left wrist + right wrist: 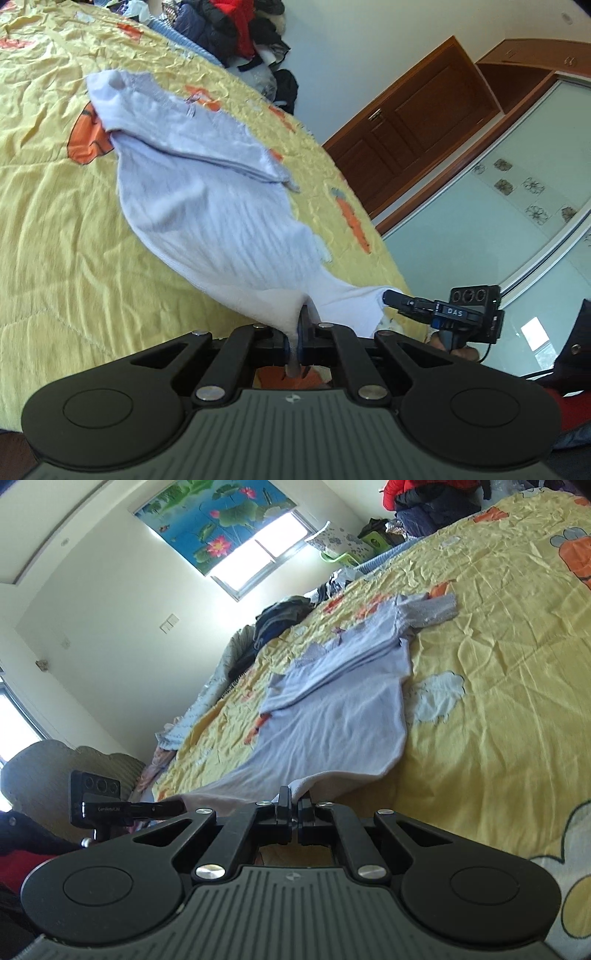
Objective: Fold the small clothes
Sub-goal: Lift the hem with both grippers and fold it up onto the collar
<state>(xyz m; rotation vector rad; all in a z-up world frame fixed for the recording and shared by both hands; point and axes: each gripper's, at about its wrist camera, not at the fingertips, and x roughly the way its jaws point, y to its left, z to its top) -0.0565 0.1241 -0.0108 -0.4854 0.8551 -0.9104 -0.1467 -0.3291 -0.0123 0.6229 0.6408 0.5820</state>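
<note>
While claws (300, 325) (294, 805) pinch (hem) shirt (207, 206).

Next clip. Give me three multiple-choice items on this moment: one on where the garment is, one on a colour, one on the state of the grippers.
1. Where does the far part of the garment lie?
A. on the bedspread
B. on the floor
C. on a chair

2. What is the main colour of the bedspread?
A. green
B. yellow
C. grey

3. How do the two hand-held grippers stand?
A. both open, clear of the cloth
B. only the left shut on cloth
C. both shut on the garment's near edge

Answers:
1 A, the sleeves and upper body rest flat on the bedspread.
2 B, it is yellow with orange carrot prints.
3 C, the left hand-held gripper and the right hand-held gripper each pinch the hem between closed fingers.
</note>
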